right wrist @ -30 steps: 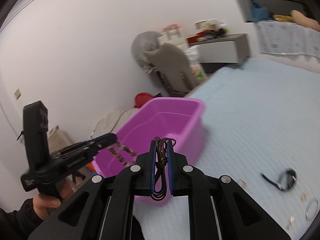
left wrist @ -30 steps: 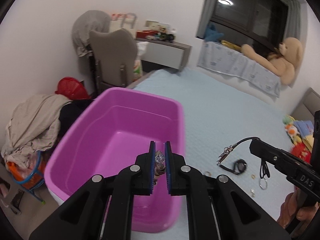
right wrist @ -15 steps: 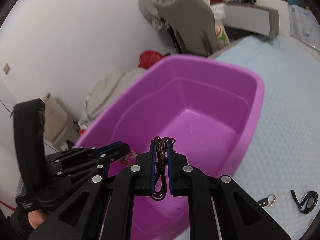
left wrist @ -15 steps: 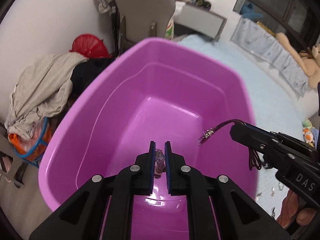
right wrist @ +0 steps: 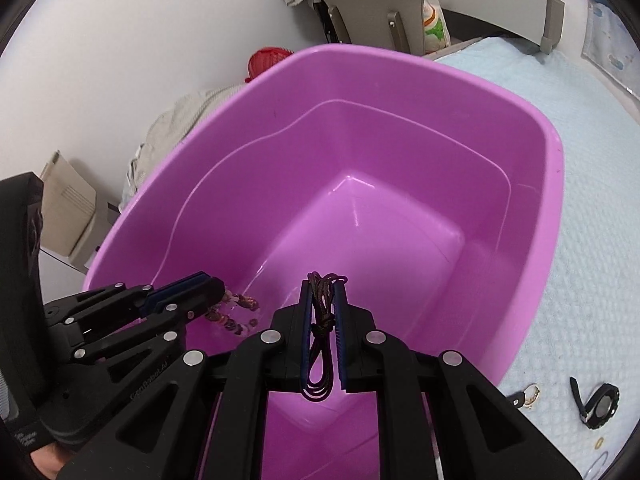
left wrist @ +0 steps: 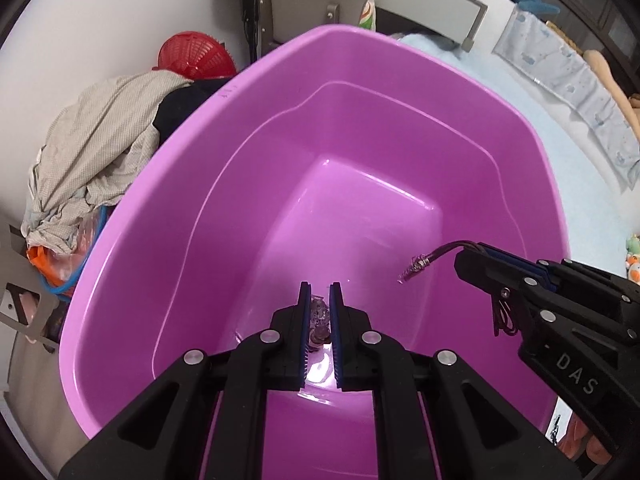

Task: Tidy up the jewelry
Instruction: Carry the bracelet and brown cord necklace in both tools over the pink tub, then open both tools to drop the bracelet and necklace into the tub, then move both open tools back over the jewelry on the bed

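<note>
Over the purple tub, at about 7 o'clock of its hollow, the left hand-held gripper is closed on a beaded bracelet. At 5 o'clock, the right hand-held gripper is closed on a dark cord necklace. On the bed, at 4 o'clock from the tub, lies a black watch.

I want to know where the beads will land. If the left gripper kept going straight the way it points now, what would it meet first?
Most likely the bare floor of the purple tub. The left gripper, shut on the beaded bracelet, points steeply down into it, and nothing shows in between; the depth left is hard to judge.
</note>
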Demonstrator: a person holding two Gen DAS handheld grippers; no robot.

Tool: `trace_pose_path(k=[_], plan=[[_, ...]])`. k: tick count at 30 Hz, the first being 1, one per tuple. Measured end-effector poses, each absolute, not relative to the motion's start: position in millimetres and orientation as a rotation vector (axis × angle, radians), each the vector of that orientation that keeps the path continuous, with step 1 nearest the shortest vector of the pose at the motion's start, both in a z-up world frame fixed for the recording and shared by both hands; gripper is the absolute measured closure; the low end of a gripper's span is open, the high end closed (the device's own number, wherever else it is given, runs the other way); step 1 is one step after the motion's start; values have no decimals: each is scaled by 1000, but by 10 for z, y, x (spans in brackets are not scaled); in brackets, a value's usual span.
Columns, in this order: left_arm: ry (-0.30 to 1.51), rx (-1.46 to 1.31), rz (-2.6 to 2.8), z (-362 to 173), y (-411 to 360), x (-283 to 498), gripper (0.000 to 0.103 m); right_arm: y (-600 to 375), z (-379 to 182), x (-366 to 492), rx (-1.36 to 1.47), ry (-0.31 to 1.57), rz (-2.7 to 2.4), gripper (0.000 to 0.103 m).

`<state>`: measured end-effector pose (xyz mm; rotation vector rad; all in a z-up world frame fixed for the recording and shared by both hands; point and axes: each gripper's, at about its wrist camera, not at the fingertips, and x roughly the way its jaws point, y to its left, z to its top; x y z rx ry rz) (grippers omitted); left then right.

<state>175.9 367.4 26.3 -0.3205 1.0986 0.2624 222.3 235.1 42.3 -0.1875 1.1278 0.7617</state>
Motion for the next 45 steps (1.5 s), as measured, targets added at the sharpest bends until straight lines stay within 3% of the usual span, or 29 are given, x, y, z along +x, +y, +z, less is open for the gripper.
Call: trace_pose_path(k=[12, 13, 16, 19, 29, 37, 45], plan=[[1211, -350, 303, 147, 3780, 1934, 93, 2472, 323, 2236, -246, 1174, 724, 92], [1212, -358, 311, 145, 3794, 1928, 88, 2485, 323, 2245, -251, 1174, 719, 91], [1189, -355, 349, 198, 3814, 1900, 51, 2552, 324, 2243, -278, 1165, 722, 78], [1157, -358, 393, 254, 3870, 1851, 39, 2531, 373, 2244, -292, 1139, 694, 73], [1152, -356, 405, 288, 3887, 1827, 35, 2490, 436, 2199, -286, 1132, 699, 69], [1131, -347, 417, 370, 3854, 1736, 34, 2408, 516, 2139, -269, 1114, 696, 58], [1091, -319, 416, 524, 3738, 1609, 34, 2264, 613, 2014, -238, 1093, 693, 54]])
